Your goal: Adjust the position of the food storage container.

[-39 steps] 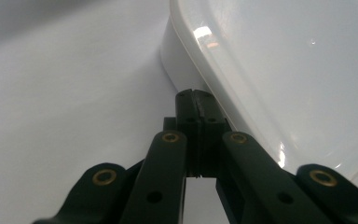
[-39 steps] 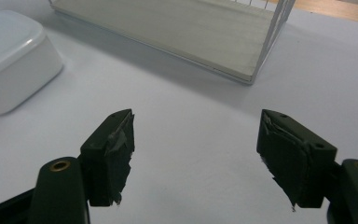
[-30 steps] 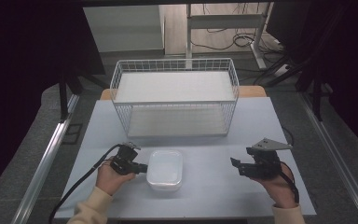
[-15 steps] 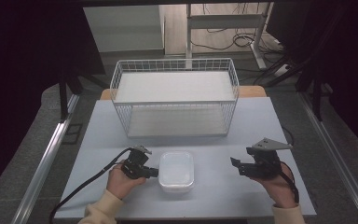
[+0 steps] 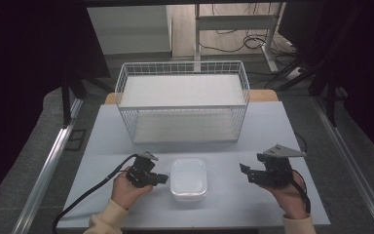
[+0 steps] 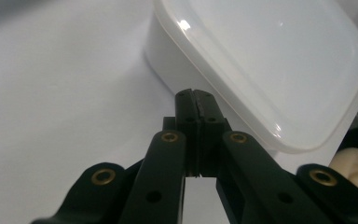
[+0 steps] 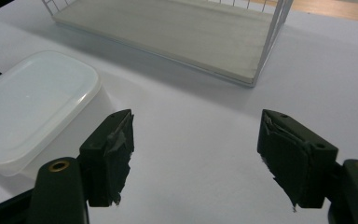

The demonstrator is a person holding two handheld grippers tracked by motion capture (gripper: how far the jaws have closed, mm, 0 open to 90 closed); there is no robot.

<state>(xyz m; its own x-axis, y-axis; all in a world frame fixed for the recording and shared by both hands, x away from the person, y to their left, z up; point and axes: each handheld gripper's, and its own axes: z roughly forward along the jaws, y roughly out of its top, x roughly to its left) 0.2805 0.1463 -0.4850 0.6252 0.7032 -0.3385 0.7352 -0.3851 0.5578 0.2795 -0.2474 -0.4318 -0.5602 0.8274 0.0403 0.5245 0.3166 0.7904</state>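
Closed left claw (image 5: 161,179) has nudged lidded plastic container (image 5: 189,178) rightward across counter (image 5: 224,146), right claw (image 5: 248,173) wide, unmoved.

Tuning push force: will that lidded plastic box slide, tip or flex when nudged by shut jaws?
The plastic box is low and wide, lying flat on the table, so it will likely slide rather than tip. It looks translucent and seems empty, so probably light. The shut left gripper sits at its side wall; thin walls may flex slightly, and the glossy lid looks slippery.
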